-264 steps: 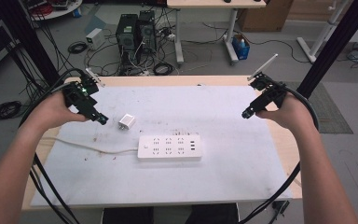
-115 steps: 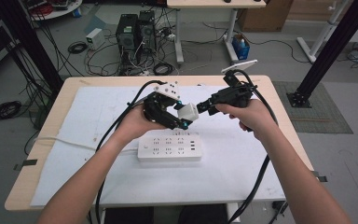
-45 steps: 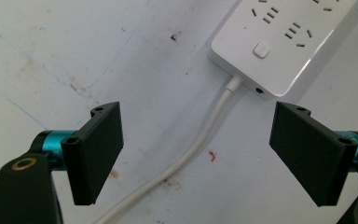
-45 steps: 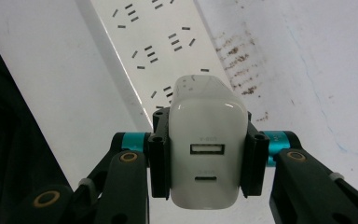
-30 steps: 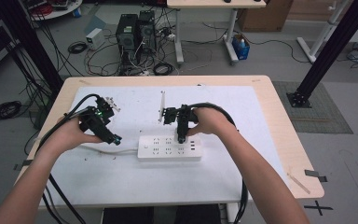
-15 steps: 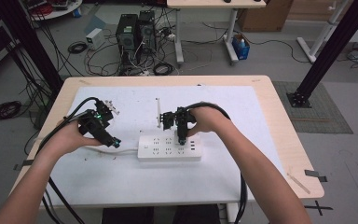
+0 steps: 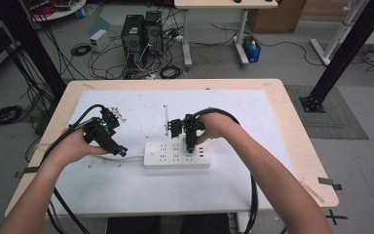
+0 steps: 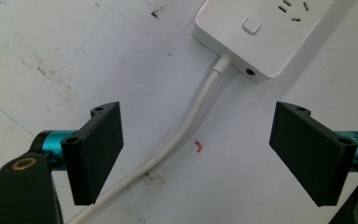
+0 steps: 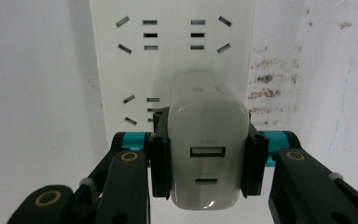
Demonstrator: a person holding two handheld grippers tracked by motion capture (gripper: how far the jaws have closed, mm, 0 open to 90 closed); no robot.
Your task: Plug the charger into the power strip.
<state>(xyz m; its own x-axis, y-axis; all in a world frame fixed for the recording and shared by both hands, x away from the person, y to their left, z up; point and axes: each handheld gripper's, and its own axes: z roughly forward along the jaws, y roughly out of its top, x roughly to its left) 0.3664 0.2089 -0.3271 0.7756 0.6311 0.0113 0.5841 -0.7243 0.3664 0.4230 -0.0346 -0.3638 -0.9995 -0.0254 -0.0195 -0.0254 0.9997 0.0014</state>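
High view, power strip: white power strip (image 7: 177, 154) lies flat near the middle of the white table (image 7: 126, 195), its cord (image 7: 132, 157) leaving at 9 o'clock
High view, right gripper: right gripper (image 7: 189, 147) points down over the strip's 3 o'clock half; the person's right hand (image 7: 214, 126) holds it
High view, left gripper: left gripper (image 7: 118, 149) sits at 9 o'clock of the strip, tip beside the cord, in the left hand (image 7: 75, 146)
Left gripper view, jaws: spread wide, nothing between them but the cord (image 8: 177, 140) on the table
Left gripper view, power strip: its end with a square button (image 8: 251, 25) at 1 o'clock, cord running down toward 7 o'clock
Right gripper view, charger: white charger (image 9: 207, 154) pinched between the two jaws, port face toward the camera
Right gripper view, power strip: sockets (image 9: 135, 35) run toward 12 o'clock; whether the charger is seated in the strip, cannot tell
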